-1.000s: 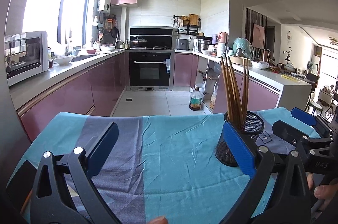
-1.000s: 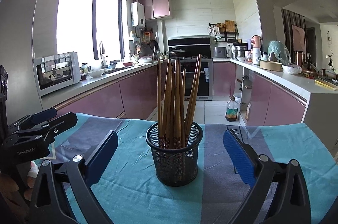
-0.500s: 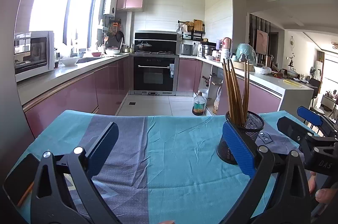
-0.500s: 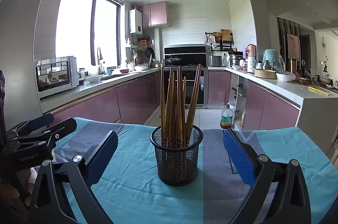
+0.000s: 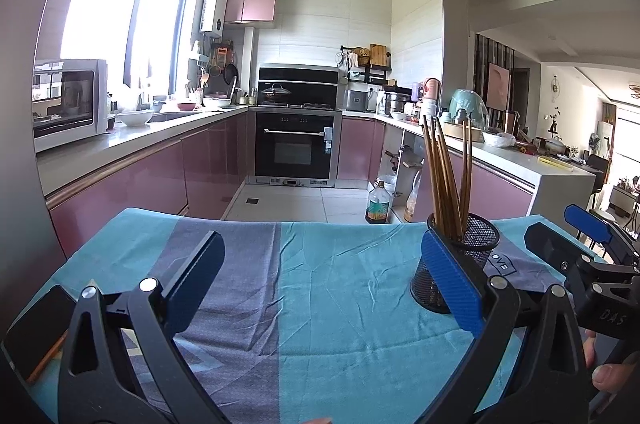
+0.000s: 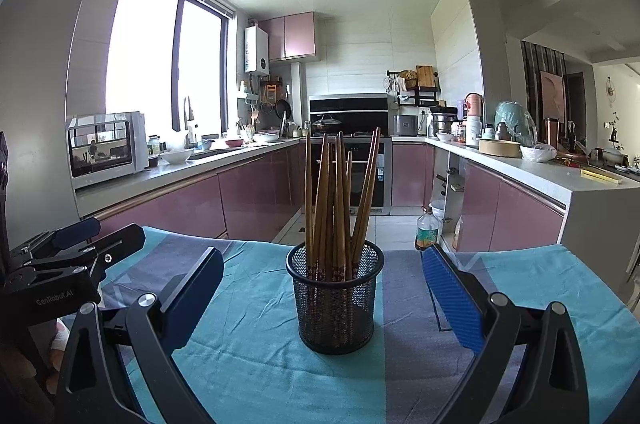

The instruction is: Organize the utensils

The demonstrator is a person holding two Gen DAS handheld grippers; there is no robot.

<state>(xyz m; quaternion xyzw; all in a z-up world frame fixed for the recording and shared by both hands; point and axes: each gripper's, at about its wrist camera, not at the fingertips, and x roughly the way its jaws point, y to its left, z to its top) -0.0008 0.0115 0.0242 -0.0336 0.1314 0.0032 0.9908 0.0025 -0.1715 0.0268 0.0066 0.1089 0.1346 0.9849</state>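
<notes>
Apparently done: chopsticks [image 6: 338,208] stood gathered in mesh holder [image 6: 335,300]; left gripper [image 5: 320,288] and right gripper [image 6: 324,296] flanked holder, released, empty.

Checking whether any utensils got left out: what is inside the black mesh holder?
The mesh holder holds a bundle of brown wooden chopsticks standing upright. Through the mesh only their patterned lower ends show; its bottom is hidden.

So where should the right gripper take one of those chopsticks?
Probably on the upper shaft of the rightmost chopstick, from above. Its top leans clear of the bunch, while the lower ends sit buried in the mesh holder. The right gripper is open.
</notes>
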